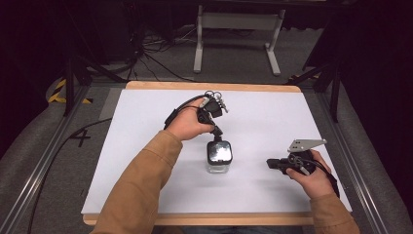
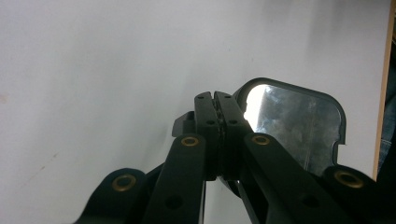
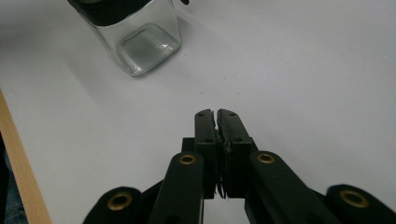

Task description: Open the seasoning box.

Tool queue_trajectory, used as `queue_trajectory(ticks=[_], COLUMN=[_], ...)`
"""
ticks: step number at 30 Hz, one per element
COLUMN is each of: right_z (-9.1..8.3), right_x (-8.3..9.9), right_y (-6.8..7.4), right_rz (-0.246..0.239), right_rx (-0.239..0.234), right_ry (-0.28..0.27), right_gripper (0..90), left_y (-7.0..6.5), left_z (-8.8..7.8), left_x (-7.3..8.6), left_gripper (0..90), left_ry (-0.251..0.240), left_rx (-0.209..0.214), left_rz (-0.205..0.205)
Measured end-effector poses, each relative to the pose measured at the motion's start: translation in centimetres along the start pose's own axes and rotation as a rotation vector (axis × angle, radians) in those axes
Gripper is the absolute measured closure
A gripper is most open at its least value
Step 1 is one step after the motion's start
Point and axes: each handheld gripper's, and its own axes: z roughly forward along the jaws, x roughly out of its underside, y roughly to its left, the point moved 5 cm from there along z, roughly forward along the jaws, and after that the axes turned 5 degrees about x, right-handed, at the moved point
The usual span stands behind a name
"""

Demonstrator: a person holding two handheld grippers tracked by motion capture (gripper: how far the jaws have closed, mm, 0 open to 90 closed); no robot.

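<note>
A square clear glass jar with a black-rimmed lid stands upright near the middle of the white table top. My left gripper points down at the lid's far edge, its jaws pressed together with nothing between them. In the left gripper view the shut left gripper hangs just beside the shiny lid. My right gripper lies low over the table to the right of the jar, apart from it. In the right gripper view the shut, empty right gripper points toward the jar.
The white top has a wooden edge at the far side and another at the near side. Metal rails run along both sides of the table. A grey stand and cables lie on the floor beyond.
</note>
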Motion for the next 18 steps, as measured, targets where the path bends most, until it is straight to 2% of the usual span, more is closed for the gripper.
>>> queue_trajectory(ticks=[13, 18], right_z=[0.2, 0.5], right_x=[-0.1, -0.5], right_y=[0.3, 1.2], right_rz=[-0.014, -0.036], right_rx=[-0.005, -0.021], right_ry=[0.000, -0.001], right_gripper=[87.1, 87.2], left_y=[0.1, 0.1], left_z=[0.2, 0.2], left_x=[-0.2, -0.2], left_gripper=[90.0, 90.0], left_ry=[0.001, 0.006], left_rx=[0.005, 0.010], left_rz=[-0.011, -0.024])
